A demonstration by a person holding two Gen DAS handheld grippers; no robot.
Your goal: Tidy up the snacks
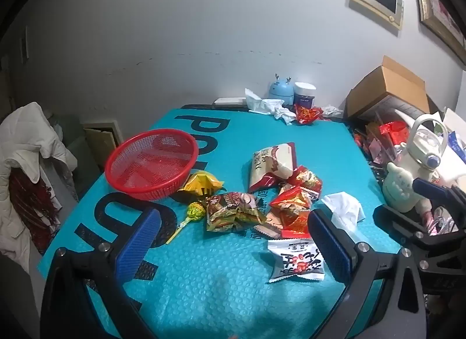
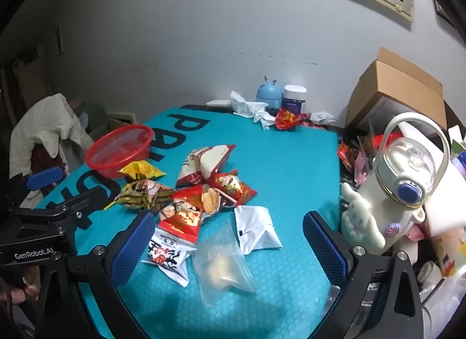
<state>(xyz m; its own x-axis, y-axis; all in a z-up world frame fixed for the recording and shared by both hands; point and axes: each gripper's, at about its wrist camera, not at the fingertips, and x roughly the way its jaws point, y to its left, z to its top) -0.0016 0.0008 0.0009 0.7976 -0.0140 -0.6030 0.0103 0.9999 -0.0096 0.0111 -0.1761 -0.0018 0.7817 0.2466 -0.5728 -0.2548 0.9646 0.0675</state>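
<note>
Snack packets [image 1: 279,193]: crinkled foil and plastic, heaped loose mid-mat, just right of the basket. Red basket [image 1: 151,161]: round plastic mesh, holding nothing, at the mat's left edge. Clear pouch [image 2: 221,260]: soft film, flat, nearest. Teal mat [image 1: 204,280]: bubble-textured. Left gripper [image 1: 233,245], right gripper [image 2: 230,248]: blue ribbed pads spread wide, holding nothing, above the mat.

On the teal bubble-wrap mat [image 1: 221,289], the red plastic mesh basket [image 1: 151,161] sits at ten o'clock. A heap of crinkly foil snack packets [image 1: 262,202] lies centre, the yellow-wrapped lollipop [image 1: 193,212] between them. A cream handled water bottle [image 2: 407,190] stands at three o'clock, off the mat.
</note>
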